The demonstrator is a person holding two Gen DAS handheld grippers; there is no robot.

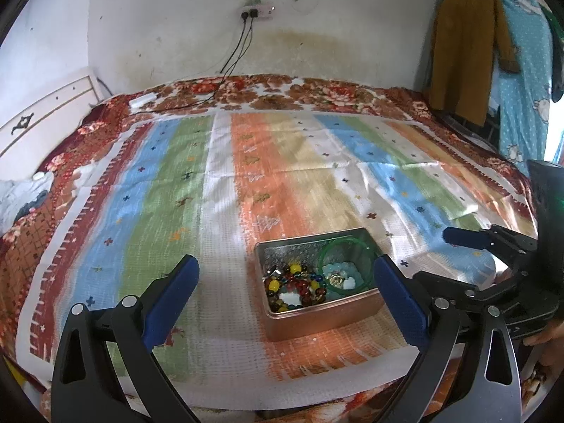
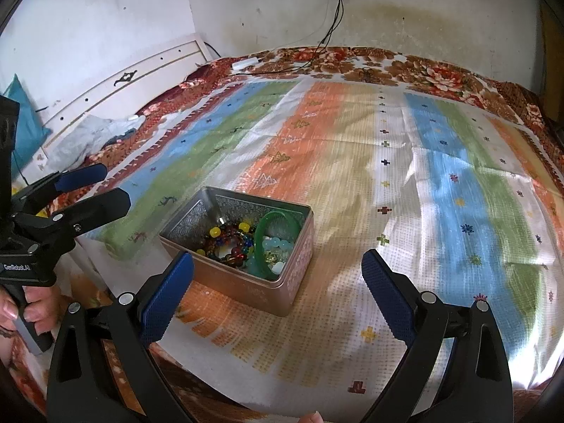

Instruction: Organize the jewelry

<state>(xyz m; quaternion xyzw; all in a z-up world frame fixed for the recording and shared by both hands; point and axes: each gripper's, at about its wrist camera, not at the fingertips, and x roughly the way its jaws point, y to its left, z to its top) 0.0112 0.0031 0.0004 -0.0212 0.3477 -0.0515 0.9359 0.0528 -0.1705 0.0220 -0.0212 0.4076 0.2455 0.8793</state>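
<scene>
A rose-gold metal tin sits open on the striped cloth. Inside lie a green bangle, a pale blue bead bracelet and a multicoloured bead bracelet. My left gripper is open and empty, its fingers either side of the tin's near end. My right gripper is open and empty, just right of the tin, whose bangle and beads show there. The right gripper also shows in the left wrist view, and the left in the right wrist view.
The cloth covers a bed with a floral blanket. A white headboard is at the left, and a wall socket with black cables hangs behind. Clothes hang at the right.
</scene>
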